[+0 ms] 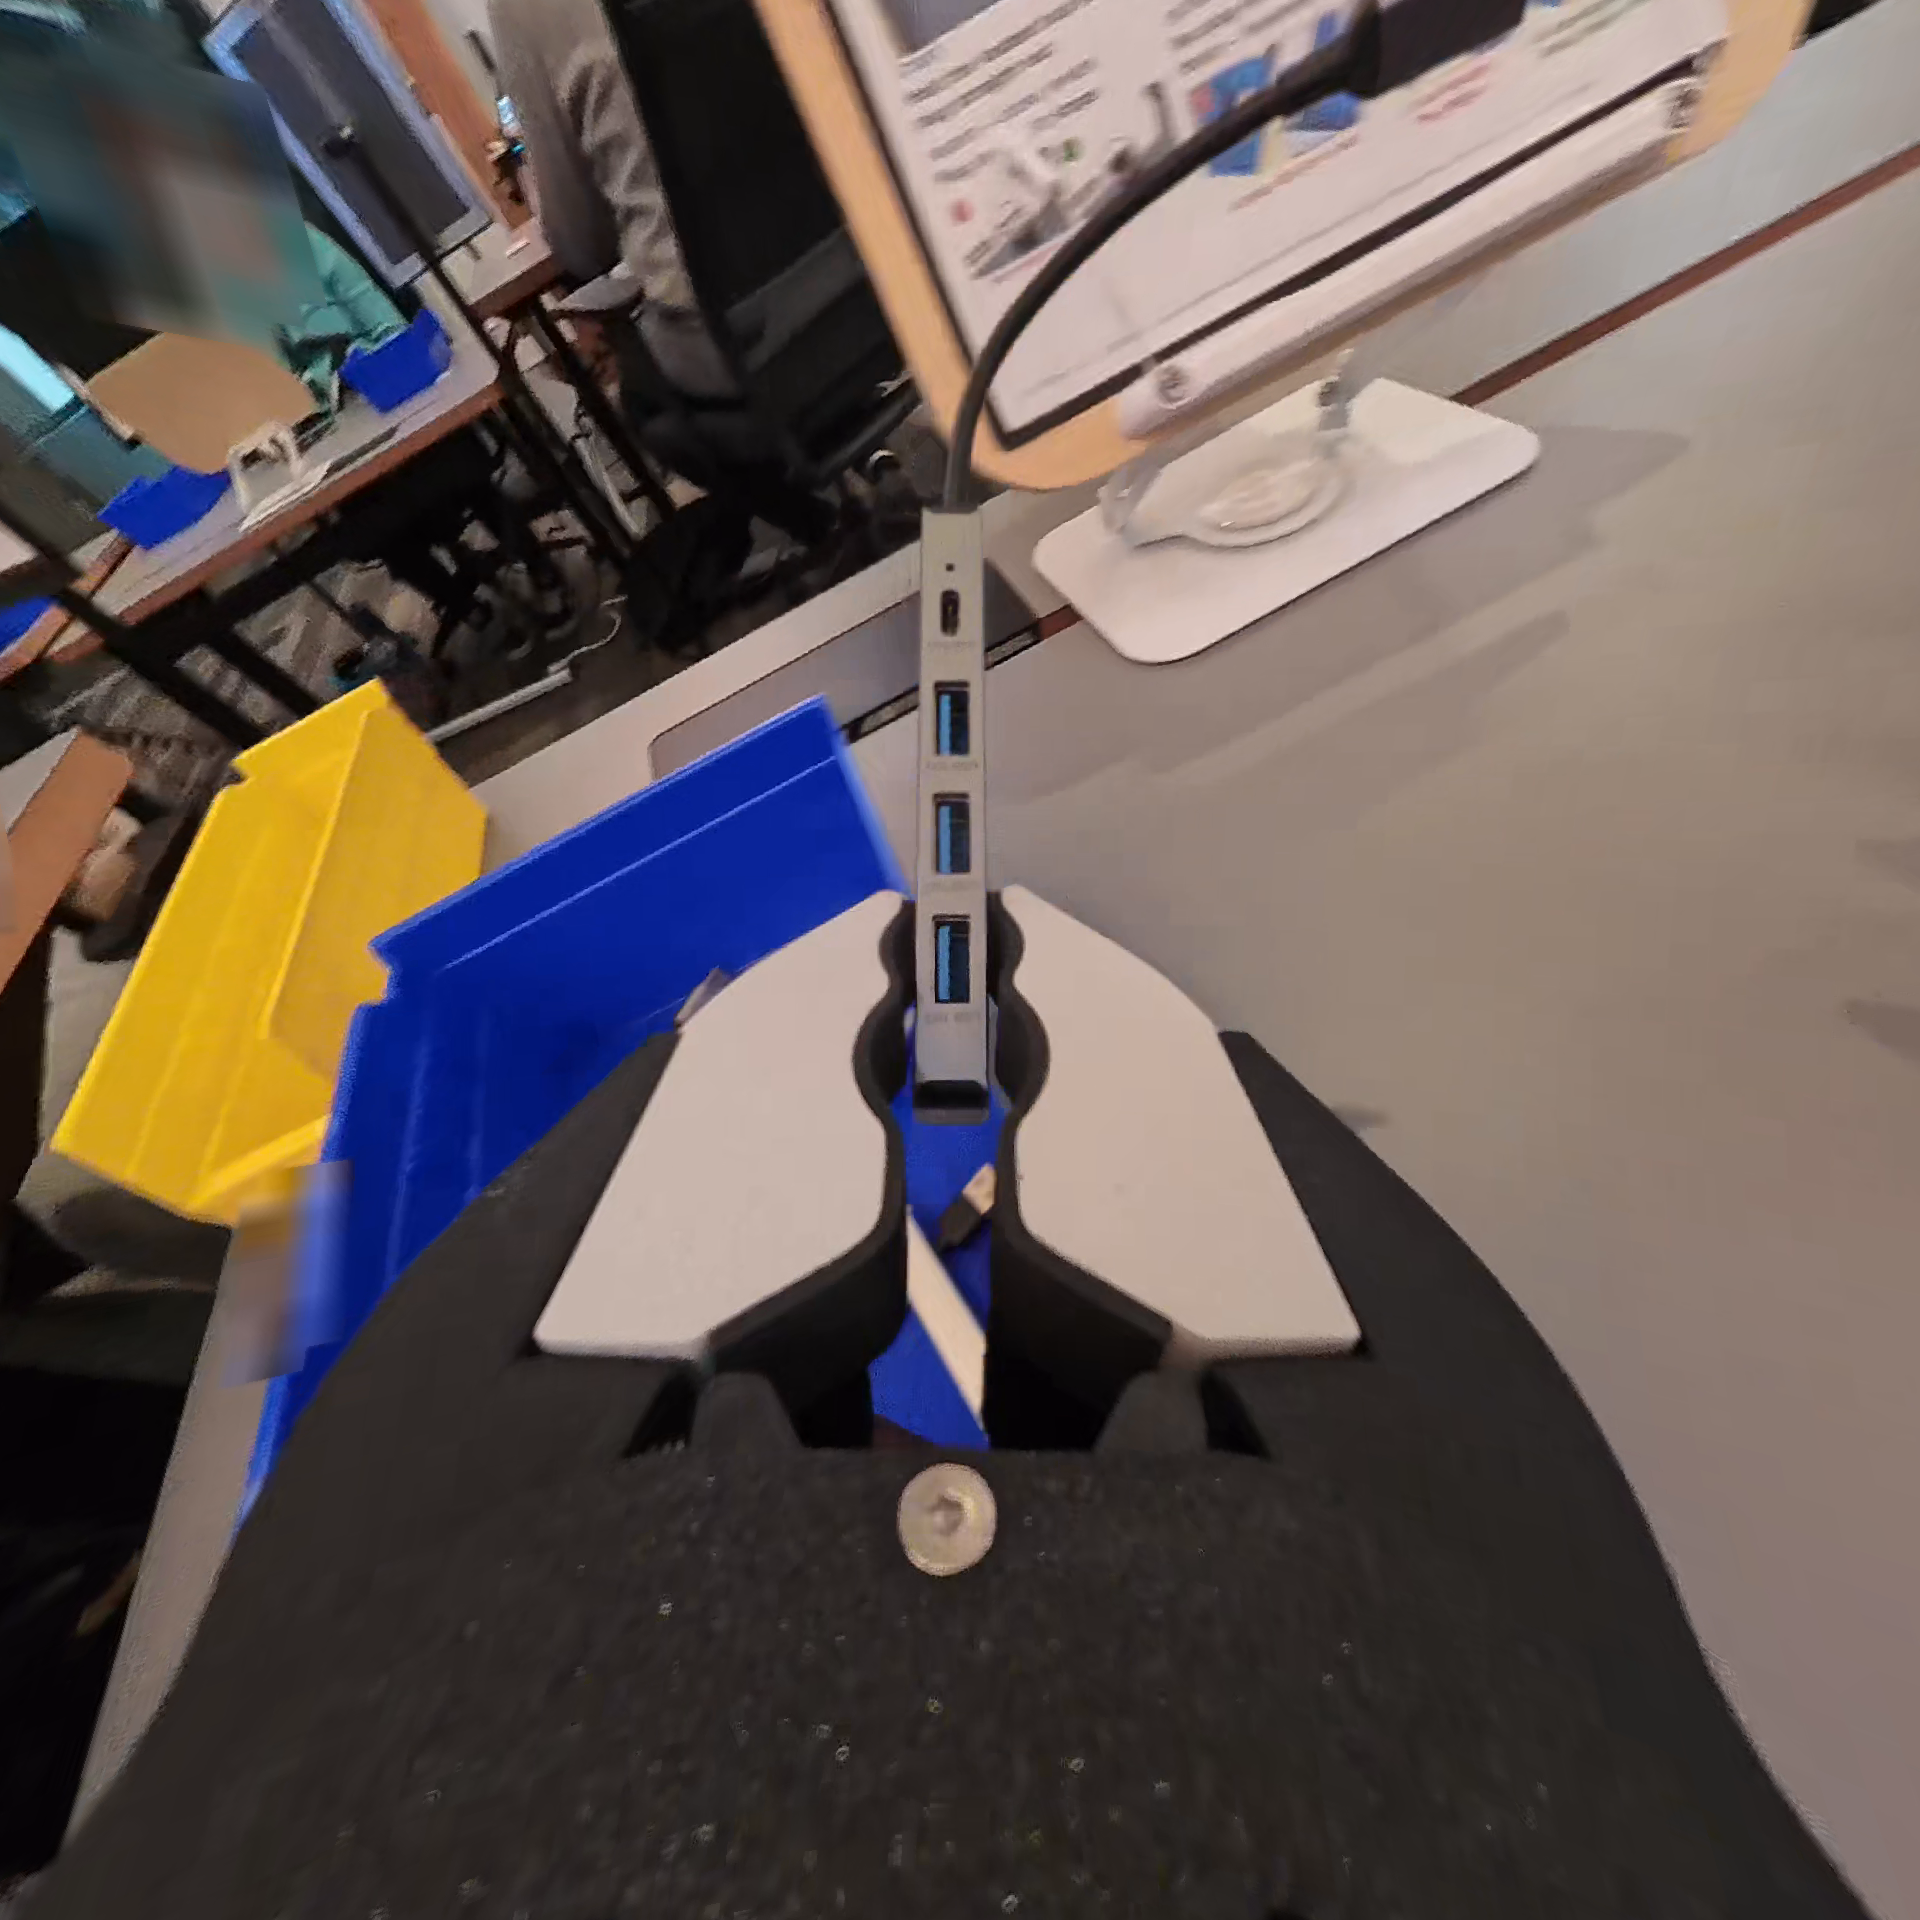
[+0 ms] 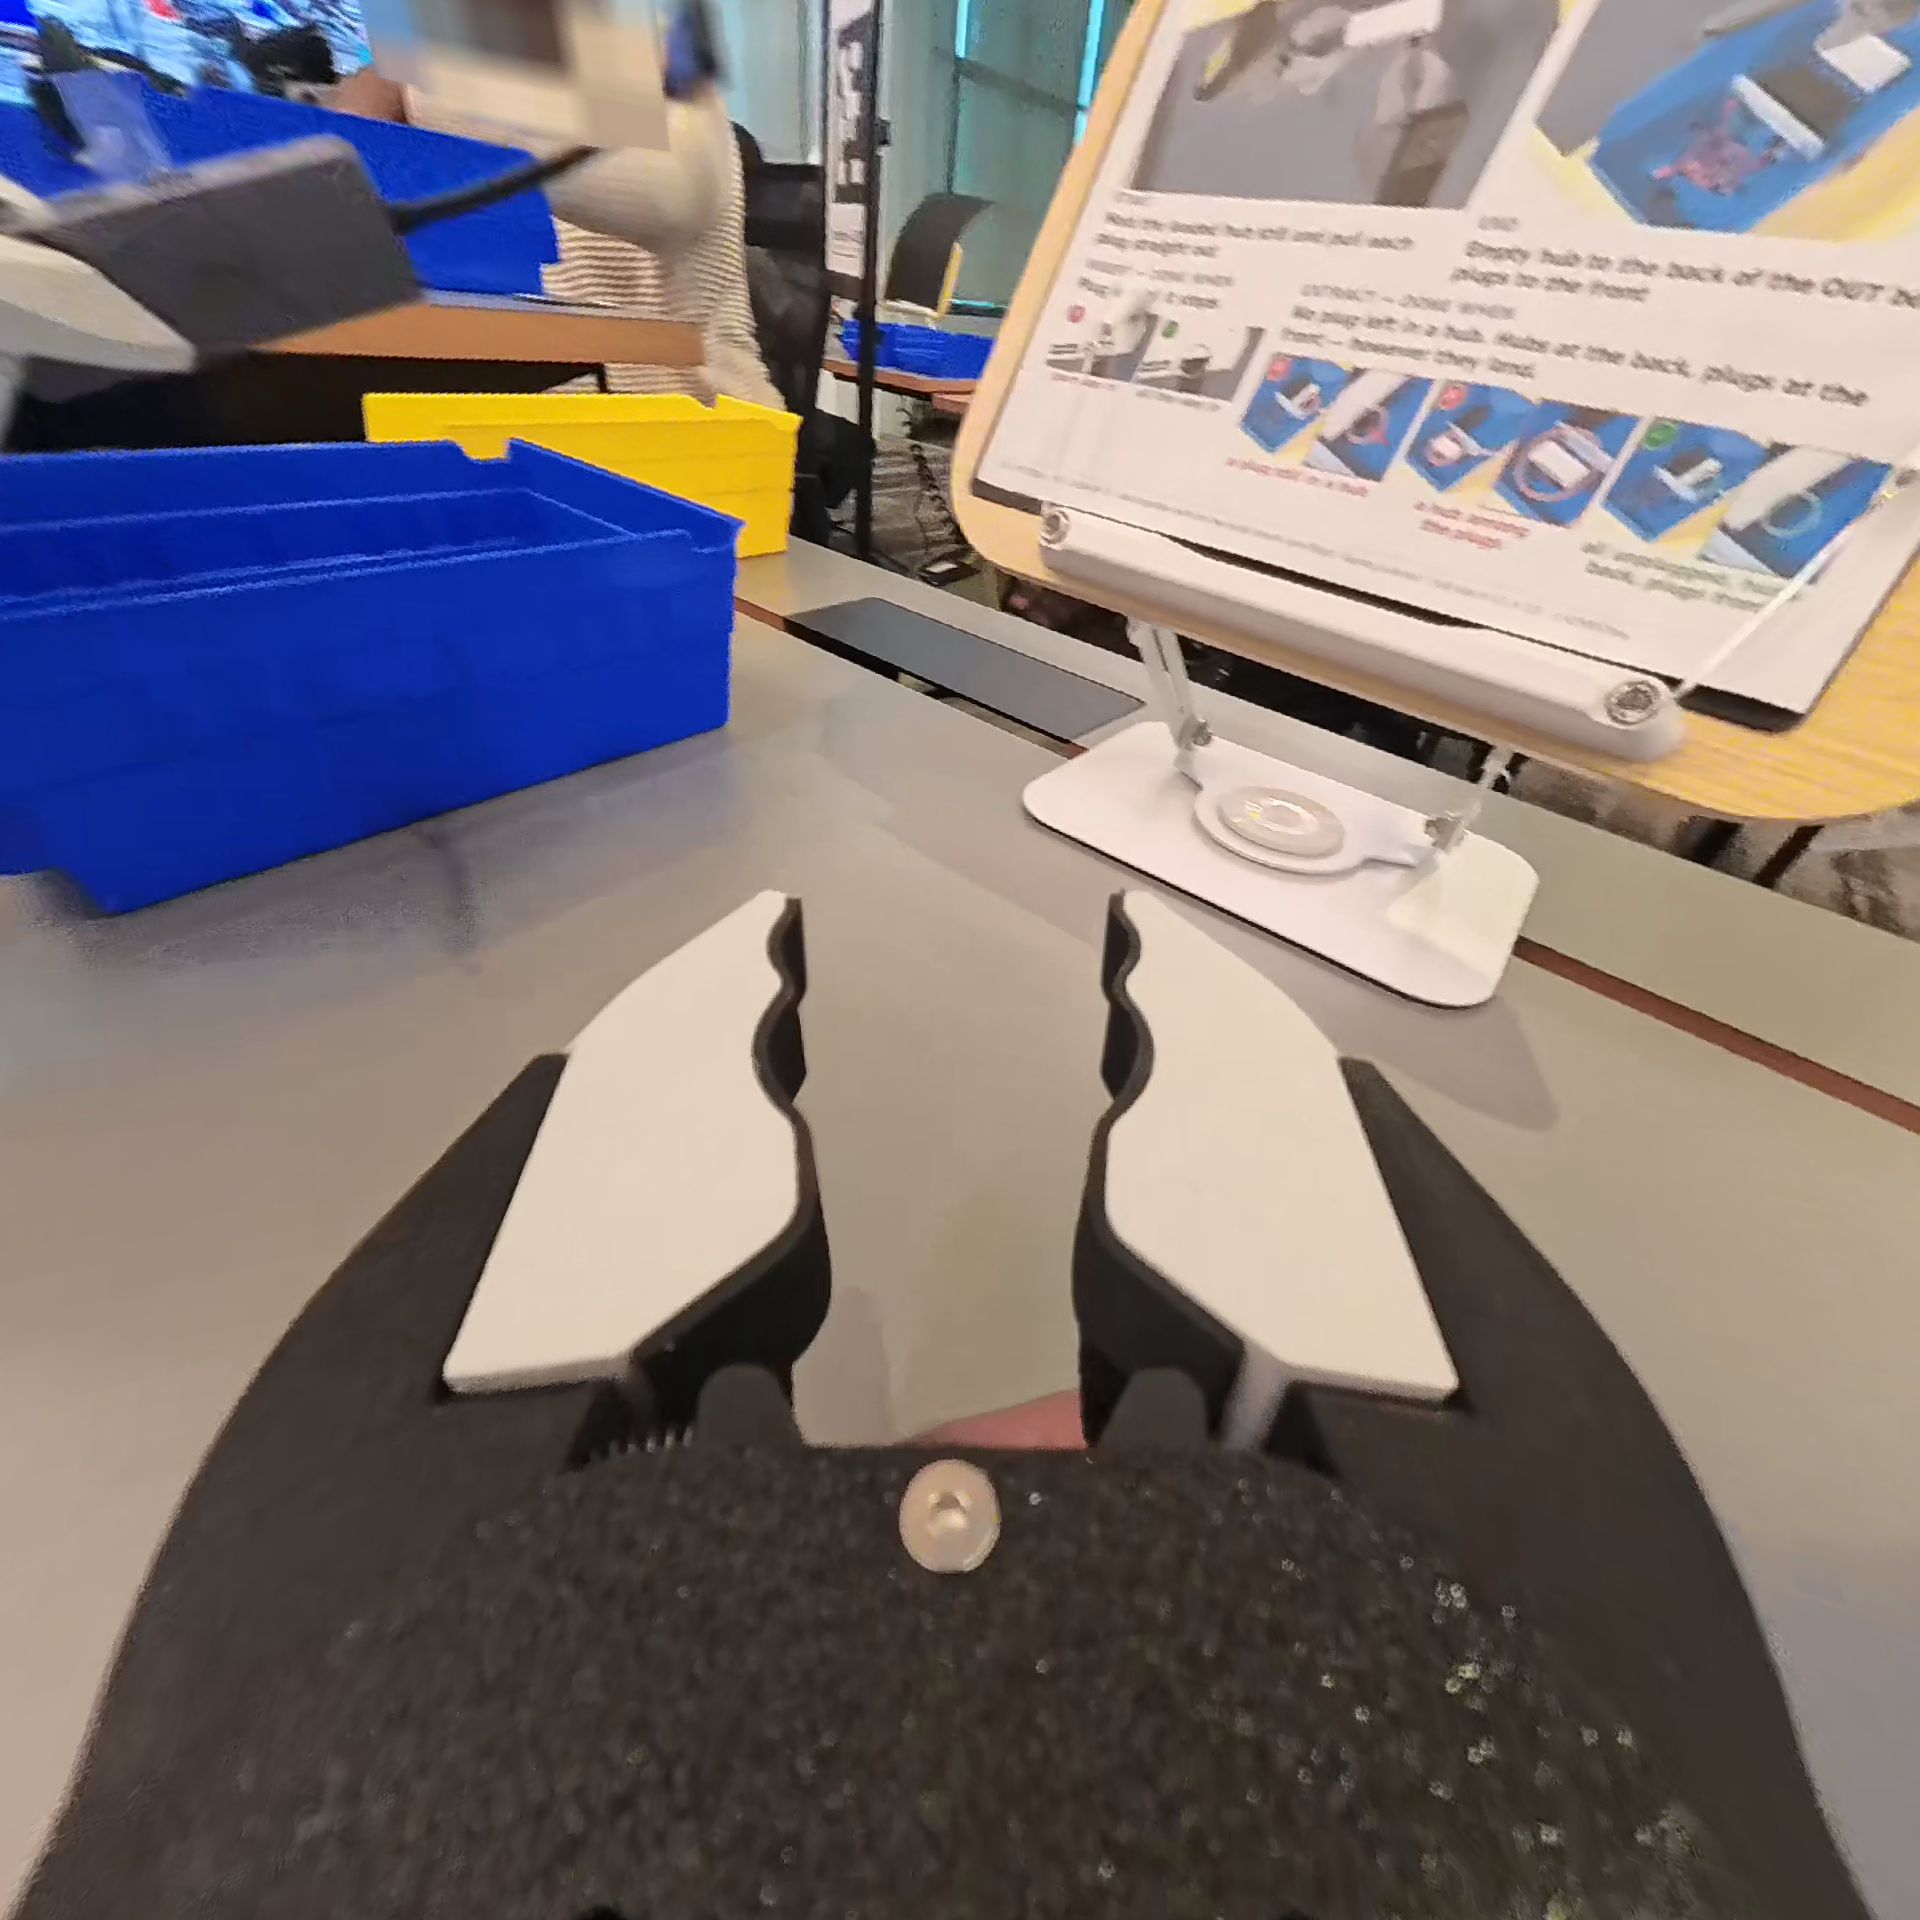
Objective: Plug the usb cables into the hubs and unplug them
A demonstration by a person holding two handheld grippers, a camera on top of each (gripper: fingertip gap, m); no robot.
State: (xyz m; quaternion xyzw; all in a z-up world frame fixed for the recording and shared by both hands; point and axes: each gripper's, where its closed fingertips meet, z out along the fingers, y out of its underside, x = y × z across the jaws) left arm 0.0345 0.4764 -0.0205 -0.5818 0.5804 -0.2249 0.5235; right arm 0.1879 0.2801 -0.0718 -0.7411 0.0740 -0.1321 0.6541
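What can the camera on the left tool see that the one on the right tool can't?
Only the left wrist view shows the grey USB hub, clamped in the left tool, its ports bare, and a loose plug in the bin below. Only the right wrist view shows the right tool open and holding nothing, over bare grey table. Both show the blue bin, yellow bin and the instruction sheet stand.

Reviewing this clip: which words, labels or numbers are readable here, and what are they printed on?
Instruction sheet on the stand: printed headings and captions, partly legible; I don't quote writing.
USB hub: tiny marks beside each port, too small to read.
Blue bin, yellow bin: no writing visible.
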